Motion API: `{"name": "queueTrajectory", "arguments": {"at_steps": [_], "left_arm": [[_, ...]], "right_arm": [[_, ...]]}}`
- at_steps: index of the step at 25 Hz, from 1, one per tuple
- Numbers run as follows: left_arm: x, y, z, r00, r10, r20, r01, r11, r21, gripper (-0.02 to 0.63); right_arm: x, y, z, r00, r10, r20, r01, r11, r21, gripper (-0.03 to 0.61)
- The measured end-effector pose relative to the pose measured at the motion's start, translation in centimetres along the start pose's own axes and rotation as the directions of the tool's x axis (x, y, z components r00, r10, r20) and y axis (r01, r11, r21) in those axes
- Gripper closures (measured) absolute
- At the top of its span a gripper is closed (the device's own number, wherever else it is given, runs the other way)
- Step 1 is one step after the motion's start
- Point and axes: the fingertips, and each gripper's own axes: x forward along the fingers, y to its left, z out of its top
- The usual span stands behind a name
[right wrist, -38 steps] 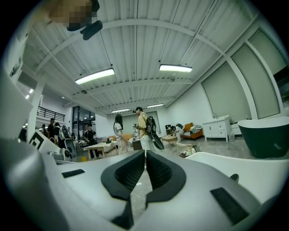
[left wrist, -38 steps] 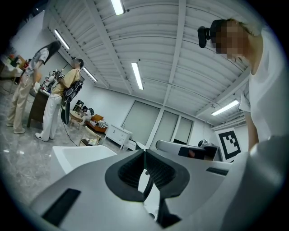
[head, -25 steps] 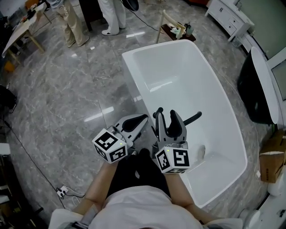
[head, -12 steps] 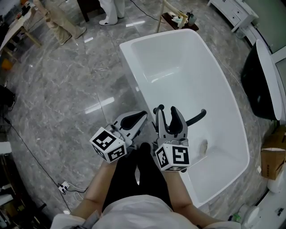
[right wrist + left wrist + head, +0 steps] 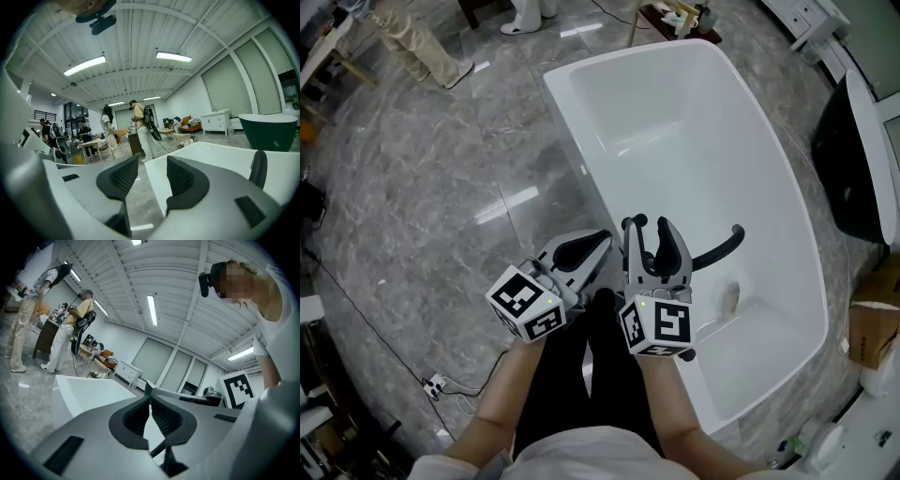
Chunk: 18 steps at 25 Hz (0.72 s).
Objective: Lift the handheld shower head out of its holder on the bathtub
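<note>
A white bathtub (image 5: 581, 150) fills the middle of the head view. A black curved shower handle (image 5: 719, 247) rises at the tub's near side, just right of my right gripper; its holder is hidden. It shows as a dark upright shape (image 5: 258, 169) at the right of the right gripper view. My right gripper (image 5: 648, 225) is open over the tub's near rim, with nothing between its jaws (image 5: 152, 161). My left gripper (image 5: 602, 241) hangs beside it over the floor edge, its jaw tips touching and nothing held (image 5: 150, 397).
The tub's drain (image 5: 729, 300) lies below the handle. A dark tub (image 5: 853, 159) stands at the right and a cardboard box (image 5: 874, 328) near it. A small stand (image 5: 675, 17) sits beyond the tub. People (image 5: 140, 129) work far off. A cable (image 5: 441, 384) crosses the marble floor.
The head view has shifted forward over the tub, so more of the black handle shows. Both grippers keep almost the same place and the same jaw state.
</note>
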Motion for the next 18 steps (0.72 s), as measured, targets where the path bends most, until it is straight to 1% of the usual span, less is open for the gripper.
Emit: {"name": "queueTrajectory", "arguments": {"at_steps": [6,18], "left_arm": [[0.8,1.2,-1.6,1.000,-0.001,-0.009,0.001,0.999,-0.032,0.594],[2.1,4.2,-4.7,0.999,0.006,-0.034,-0.009,0.995,-0.098,0.594]], "right_arm": [[0.6,-0.6,-2.6,0.998,-0.045,-0.045,0.044,0.998,-0.034,0.398],[3.2,-2.6,-6.3,0.991,-0.104,-0.089,0.102,0.994,-0.030,0.398]]}}
